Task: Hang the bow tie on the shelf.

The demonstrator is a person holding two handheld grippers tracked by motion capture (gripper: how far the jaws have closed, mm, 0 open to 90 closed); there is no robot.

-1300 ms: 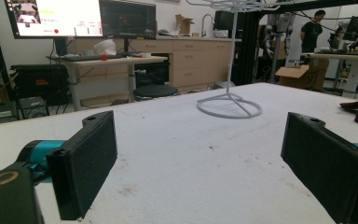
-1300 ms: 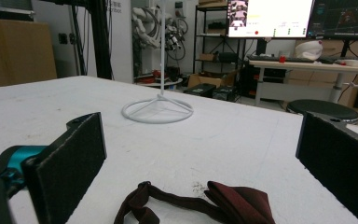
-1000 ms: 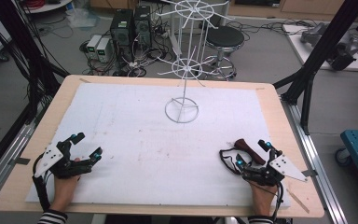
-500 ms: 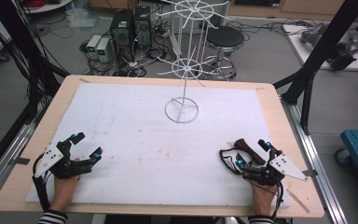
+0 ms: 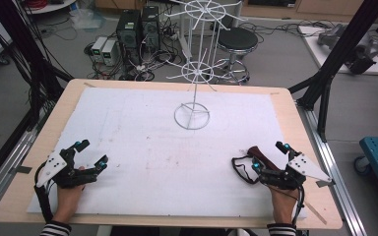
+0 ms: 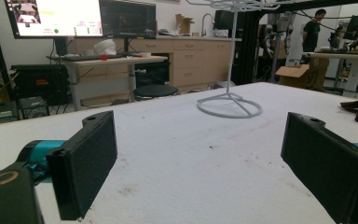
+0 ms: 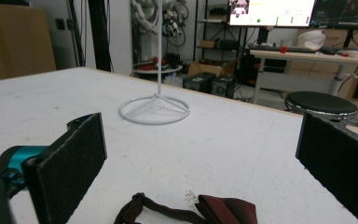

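The right claw (image 5: 268,156) rests with jaws wide apart around the dark red strap (image 7: 200,210) lying on the bench (image 5: 142,147); the left claw (image 5: 91,153) sits open, well apart. A good grasp likely means lowering squarely over the folded end before closing.

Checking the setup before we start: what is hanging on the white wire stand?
Nothing hangs on the wire stand: its lower spokes are bare. The top ring is cut off by the frame edge, so it cannot be fully checked. The dark red strap lies by the right gripper.

White-covered table (image 5: 128,142) bears wire rack (image 5: 193,114) and dark strap (image 5: 256,158).
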